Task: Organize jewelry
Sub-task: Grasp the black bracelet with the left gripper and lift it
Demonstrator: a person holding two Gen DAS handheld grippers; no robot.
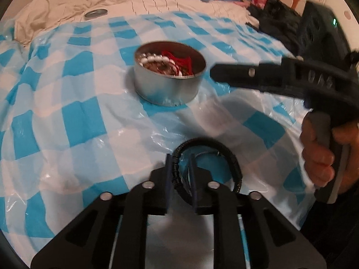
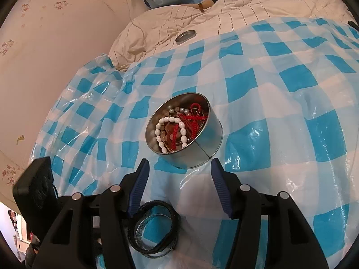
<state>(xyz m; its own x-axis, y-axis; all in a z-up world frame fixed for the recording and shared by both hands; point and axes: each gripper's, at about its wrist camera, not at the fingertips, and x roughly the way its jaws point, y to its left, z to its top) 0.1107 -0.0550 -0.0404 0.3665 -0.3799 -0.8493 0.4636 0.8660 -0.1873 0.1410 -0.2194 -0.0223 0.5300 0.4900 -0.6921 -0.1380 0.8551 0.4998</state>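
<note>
A black braided bracelet (image 1: 226,157) lies on the blue-and-white checked plastic sheet (image 1: 67,116), with a thin clear bangle (image 2: 154,231) inside its loop. My left gripper (image 1: 180,157) straddles the bracelet's left side. The cord runs along the left pad, and sheet shows between it and the right pad, so the jaws are narrowly open. A round metal tin (image 1: 166,89) stands farther back, holding a white bead bracelet (image 2: 170,132) and red cord jewelry (image 2: 195,114). My right gripper (image 2: 179,163) is open and empty just before the tin (image 2: 202,148), with the bracelet (image 2: 172,215) beneath it.
The tin's lid (image 1: 96,13) lies on a cream quilt (image 1: 157,2) beyond the sheet. Dark clothing (image 1: 273,18) is piled at the back right. A hand (image 1: 318,157) holds the right gripper's handle. A wall (image 2: 44,56) borders the bed on the left of the right wrist view.
</note>
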